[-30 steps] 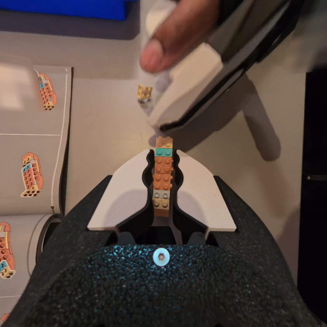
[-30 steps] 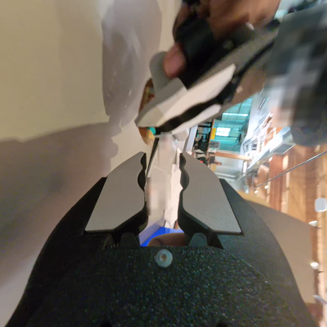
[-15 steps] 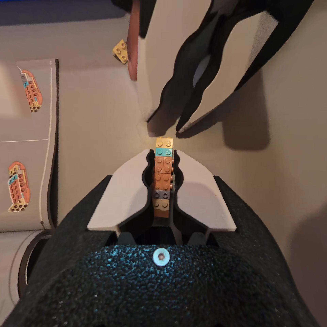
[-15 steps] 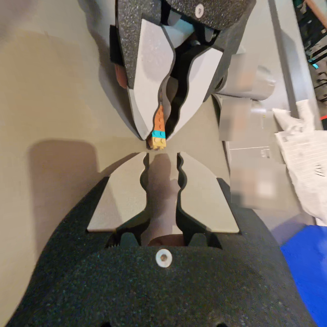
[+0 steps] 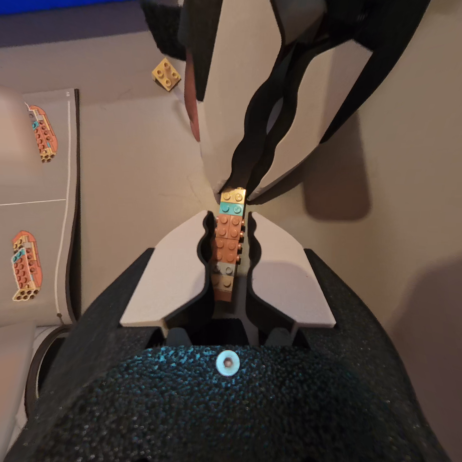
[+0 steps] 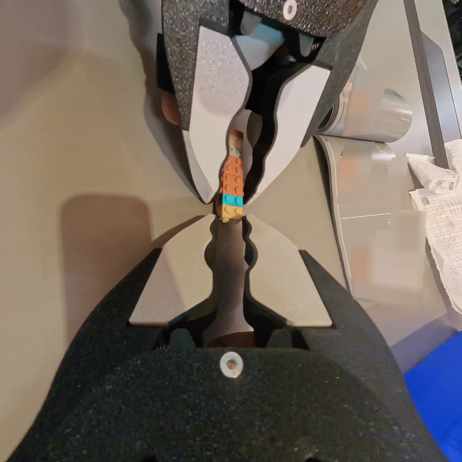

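Brick strip's (image 5: pixel 228 250) far tip between blurred tool tips

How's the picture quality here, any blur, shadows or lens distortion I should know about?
Left wrist view: brick strip fairly sharp, its near end soft; a dark rounded shadow falls on the table. Right wrist view: wide-angle bending at the edges, slight motion blur on the left hand-held gripper, and blurred patches at right.

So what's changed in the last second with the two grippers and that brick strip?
The right gripper came in tip to tip and closed on the tan end of the brick strip. The left gripper opened; a gap now shows beside the strip. The loose tan brick stayed on the table.
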`<state>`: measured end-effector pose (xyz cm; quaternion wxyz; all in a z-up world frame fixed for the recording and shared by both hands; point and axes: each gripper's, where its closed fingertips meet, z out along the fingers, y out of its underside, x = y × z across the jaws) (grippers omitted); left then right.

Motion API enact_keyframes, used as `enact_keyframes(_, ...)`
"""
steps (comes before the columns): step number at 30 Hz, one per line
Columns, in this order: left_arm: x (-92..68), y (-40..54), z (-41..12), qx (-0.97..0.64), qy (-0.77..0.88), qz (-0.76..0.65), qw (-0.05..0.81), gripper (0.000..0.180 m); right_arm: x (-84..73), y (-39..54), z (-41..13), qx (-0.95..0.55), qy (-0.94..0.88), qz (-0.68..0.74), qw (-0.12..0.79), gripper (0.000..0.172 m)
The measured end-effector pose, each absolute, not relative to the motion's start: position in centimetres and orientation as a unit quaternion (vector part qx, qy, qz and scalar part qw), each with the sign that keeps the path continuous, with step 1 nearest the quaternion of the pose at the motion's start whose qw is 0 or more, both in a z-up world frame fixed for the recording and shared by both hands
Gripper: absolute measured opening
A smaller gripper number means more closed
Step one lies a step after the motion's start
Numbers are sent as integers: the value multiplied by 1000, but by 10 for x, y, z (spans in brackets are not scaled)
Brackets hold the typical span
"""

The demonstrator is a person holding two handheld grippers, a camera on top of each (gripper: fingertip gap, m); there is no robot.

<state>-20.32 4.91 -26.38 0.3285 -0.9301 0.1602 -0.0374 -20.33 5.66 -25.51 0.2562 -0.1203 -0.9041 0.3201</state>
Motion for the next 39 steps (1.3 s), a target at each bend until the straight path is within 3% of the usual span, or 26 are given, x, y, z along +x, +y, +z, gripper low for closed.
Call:
enact_keyframes(6, -205, 49, -264, -928, 164, -31, 333, 22, -203, 58, -254, -119, -902, 322, 263, 18)
enact_keyframes(9, -205, 49, -265, -927, 159, -41, 337, 21, -204, 74, -250, -125, -903, 301, 281, 27)
enact_keyframes(22, -207, 54, -264, -921, 162, -25, 354, 21, -213, 170, -243, -289, -878, 176, 338, 26)
enact_keyframes(36, -209, 56, -262, -919, 154, -18, 364, 21, -222, 170, -257, -351, -867, 201, 290, 23)
enact_keyframes(39, -208, 56, -261, -917, 155, -18, 368, 22, -222, 169, -260, -366, -865, 201, 277, 14)
